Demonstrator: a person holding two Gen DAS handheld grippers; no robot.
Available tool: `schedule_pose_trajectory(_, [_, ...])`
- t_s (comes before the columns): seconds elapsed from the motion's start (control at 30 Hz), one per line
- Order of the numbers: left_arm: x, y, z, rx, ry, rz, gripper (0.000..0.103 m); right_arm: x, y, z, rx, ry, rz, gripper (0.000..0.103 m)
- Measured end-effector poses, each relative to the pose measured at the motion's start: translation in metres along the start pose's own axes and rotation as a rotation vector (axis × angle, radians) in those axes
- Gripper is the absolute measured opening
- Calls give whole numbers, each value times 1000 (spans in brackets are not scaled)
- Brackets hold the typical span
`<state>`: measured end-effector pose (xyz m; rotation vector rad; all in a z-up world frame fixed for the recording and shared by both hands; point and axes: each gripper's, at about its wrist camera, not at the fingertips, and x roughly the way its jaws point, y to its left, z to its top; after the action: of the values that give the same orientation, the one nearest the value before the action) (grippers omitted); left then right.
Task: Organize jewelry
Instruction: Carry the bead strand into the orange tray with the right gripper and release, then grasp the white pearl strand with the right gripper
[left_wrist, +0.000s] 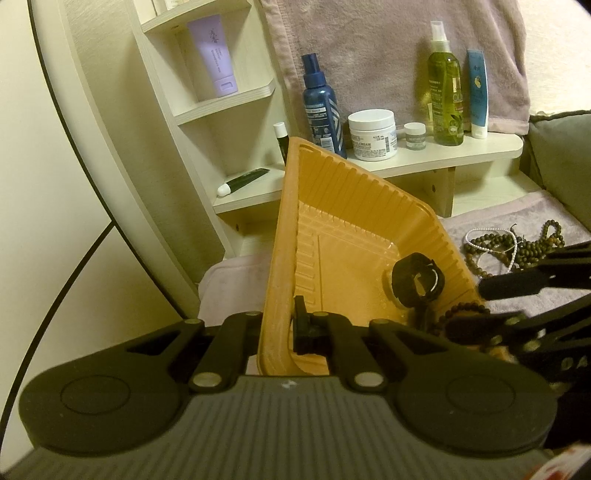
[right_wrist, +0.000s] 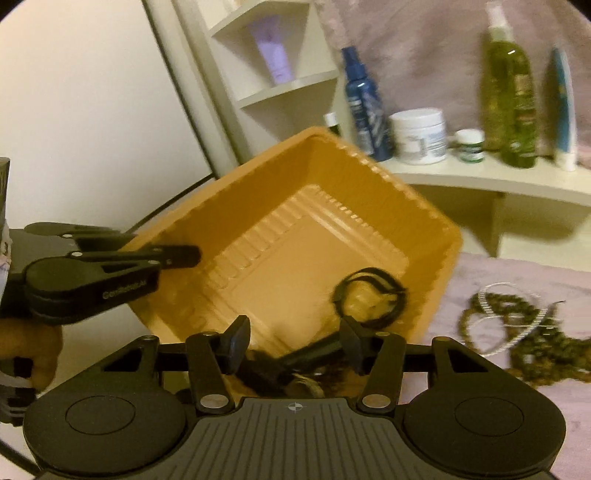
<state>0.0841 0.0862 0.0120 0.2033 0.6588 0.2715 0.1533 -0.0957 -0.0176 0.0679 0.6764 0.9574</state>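
My left gripper (left_wrist: 280, 325) is shut on the near rim of an orange plastic tray (left_wrist: 332, 206) and holds it tilted; it also shows in the right wrist view (right_wrist: 181, 256) on the tray's left rim (right_wrist: 280, 236). A black watch (left_wrist: 415, 284) lies in the tray's low corner, seen blurred in the right wrist view (right_wrist: 369, 299). My right gripper (right_wrist: 293, 345) is open over the tray's near edge, with a dark brown bead bracelet (left_wrist: 460, 314) just below its fingers. It enters the left wrist view (left_wrist: 491, 302) from the right. Green bead strands (left_wrist: 517, 247) and a white bead string (left_wrist: 491, 238) lie on the towel.
A white shelf (left_wrist: 461, 155) behind holds a blue spray bottle (left_wrist: 321, 107), a white cream jar (left_wrist: 373, 134), a small jar (left_wrist: 414, 135), a green spray bottle (left_wrist: 445, 92) and a tube (left_wrist: 477, 94). A lilac tube (left_wrist: 214, 59) stands on the corner shelves. A pinkish towel (left_wrist: 535, 317) covers the surface.
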Motion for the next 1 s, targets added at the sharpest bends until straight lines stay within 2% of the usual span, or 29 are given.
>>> schedule_pose_trajectory(0.17, [0,0,-1,0,-2,-1,5,-18,-16,-11,18,-18,-116,54])
schedule_pose_trajectory(0.43, [0,0,-1,1,-2,-1,5,-41,-61,-32,129,-28,-318,54])
schedule_pose_trajectory(0.63, [-1,-1,-1,3,-2,1,5,-49,-80,-35,145,-39,-375,54])
schedule_pose_trajectory(0.73, [-1,-1,-1,2,0,1,5,-44,-80,-29,108,-39,-383,54])
schedule_pose_trajectory(0.9, [1,1,-1,2,5,-3,5,-22,-74,-16,-23,-19,-394,53])
schedule_pose_trajectory(1.0, [2,3,-1,2,7,-6,5,-7,-72,-11,-119,15,-398,41])
